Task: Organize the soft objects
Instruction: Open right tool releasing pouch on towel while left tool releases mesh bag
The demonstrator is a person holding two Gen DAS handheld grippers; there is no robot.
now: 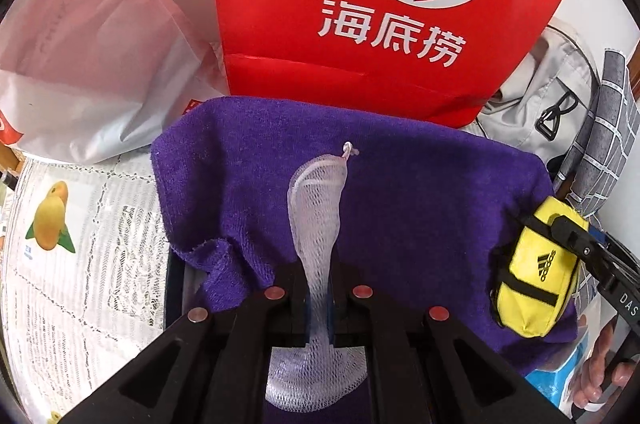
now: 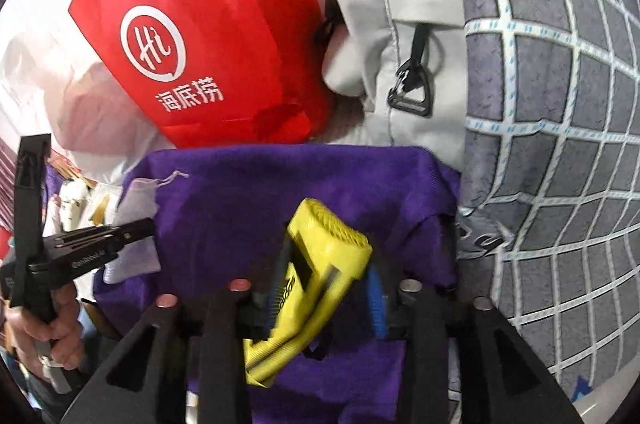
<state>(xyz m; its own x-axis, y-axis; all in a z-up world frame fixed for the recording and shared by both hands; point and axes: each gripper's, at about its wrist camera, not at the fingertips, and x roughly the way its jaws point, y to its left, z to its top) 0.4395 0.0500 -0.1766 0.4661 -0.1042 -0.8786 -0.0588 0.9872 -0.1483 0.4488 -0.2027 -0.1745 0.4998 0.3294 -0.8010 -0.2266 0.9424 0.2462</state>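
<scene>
Mesh pouch and yellow mini bag on a purple towel, a tool at each.

The left tool [image 1: 318, 298] is clamped tight on the white mesh pouch [image 1: 316, 207], which lies mid-towel. The right tool [image 2: 326, 294] stands part open around the yellow mini duffel bag [image 2: 316, 264] at the right edge of the purple towel [image 1: 420, 183]; its pads look clear of the bag. Beyond the towel's far edge stand a red paper bag [image 1: 360, 3], a translucent plastic bag [image 1: 92, 43] to its left and a grey backpack [image 2: 400, 43] to its right.
</scene>
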